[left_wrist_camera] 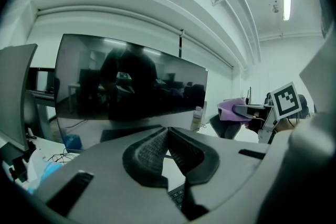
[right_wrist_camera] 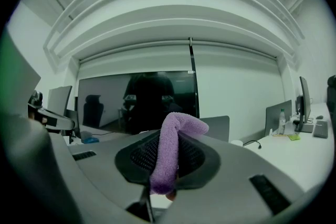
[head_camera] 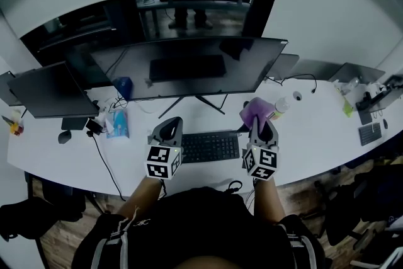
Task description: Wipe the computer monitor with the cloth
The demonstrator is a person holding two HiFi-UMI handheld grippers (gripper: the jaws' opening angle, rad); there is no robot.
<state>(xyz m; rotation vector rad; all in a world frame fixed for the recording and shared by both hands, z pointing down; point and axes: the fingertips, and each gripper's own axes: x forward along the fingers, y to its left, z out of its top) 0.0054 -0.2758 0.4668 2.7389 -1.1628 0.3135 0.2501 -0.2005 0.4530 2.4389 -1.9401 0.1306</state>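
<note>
Right hand-held gripper [head_camera: 262, 129] clamped on purple cloth [head_camera: 254, 111] — cloth sticks up past jaws, near monitor [head_camera: 189, 66], at its 5 o'clock. Left hand-held gripper [head_camera: 169, 130] jaws together, empty — at 9 o'clock of keyboard [head_camera: 210, 147] on tabletop [head_camera: 315, 129].

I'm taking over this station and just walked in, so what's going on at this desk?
A person stands at a long white desk with a two-jaw tool in each hand. The right tool is shut on a fuzzy purple cloth, held up near the lower right corner of the wide black computer monitor and clear of the screen. The left tool is shut and empty, above the black keyboard. No wiping contact yet.
</note>
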